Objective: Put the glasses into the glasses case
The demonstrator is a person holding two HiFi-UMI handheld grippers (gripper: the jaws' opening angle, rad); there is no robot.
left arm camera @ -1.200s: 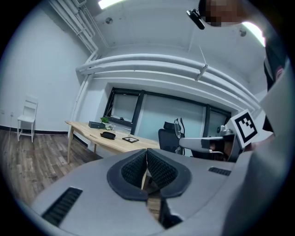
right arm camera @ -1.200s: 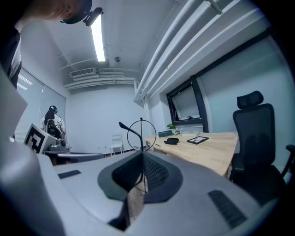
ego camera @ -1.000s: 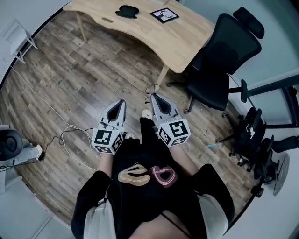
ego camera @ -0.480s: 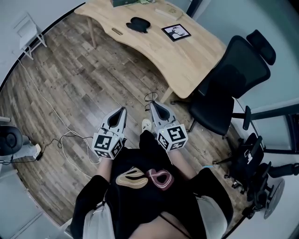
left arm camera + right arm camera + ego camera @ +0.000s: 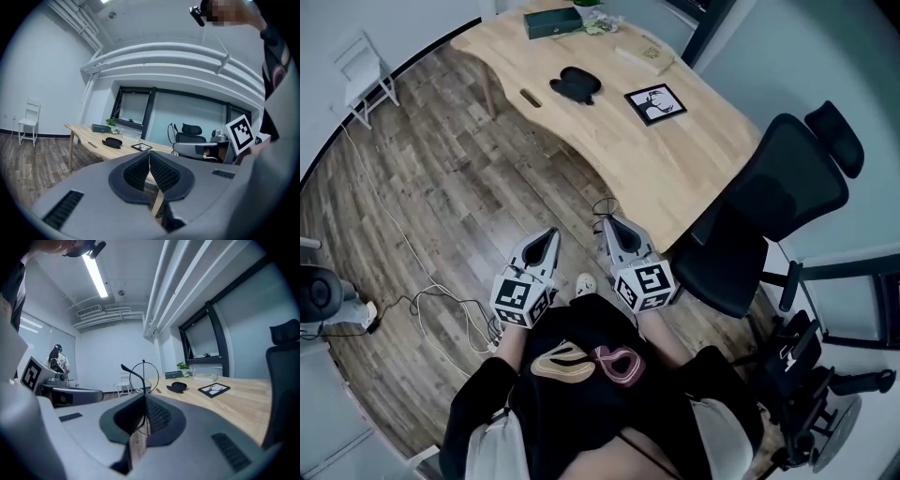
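Glasses: pinched by right gripper fingers, carried toward presumably the case on surface. Left gripper: fingers closed, empty.

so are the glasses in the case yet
Out. The right claw is shut on the glasses, and the black case lies on the desk, far ahead.

"What sort of room was it?"

"It looked like an office: a long wooden bench, a black swivel chair beside it, plank floor, dark-framed glazing along the wall, a strip light overhead."
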